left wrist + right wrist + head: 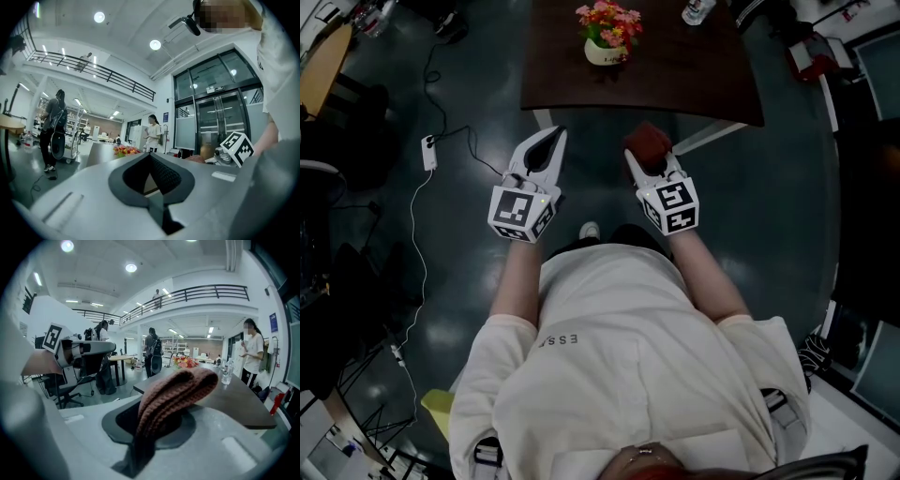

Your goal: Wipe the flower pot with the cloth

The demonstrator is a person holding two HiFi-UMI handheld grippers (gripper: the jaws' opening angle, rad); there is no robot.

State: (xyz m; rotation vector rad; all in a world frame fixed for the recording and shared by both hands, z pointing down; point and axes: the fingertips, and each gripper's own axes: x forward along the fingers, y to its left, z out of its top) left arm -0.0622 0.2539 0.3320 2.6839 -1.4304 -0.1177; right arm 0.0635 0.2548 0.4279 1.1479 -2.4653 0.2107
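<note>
A white flower pot with red and yellow flowers stands on a dark wooden table ahead of me. My right gripper is shut on a reddish-brown knitted cloth, folded and sticking out past its jaws, just short of the table's near edge. My left gripper is shut with nothing in it, beside the right one over the floor. The flowers show far off in the right gripper view and low at the centre-left, as a small bunch, in the left gripper view.
A clear bottle stands on the table's far right. A white cable with a plug block lies on the dark floor at the left. Several people stand around the hall, one near the table. Chairs and desks stand at the left.
</note>
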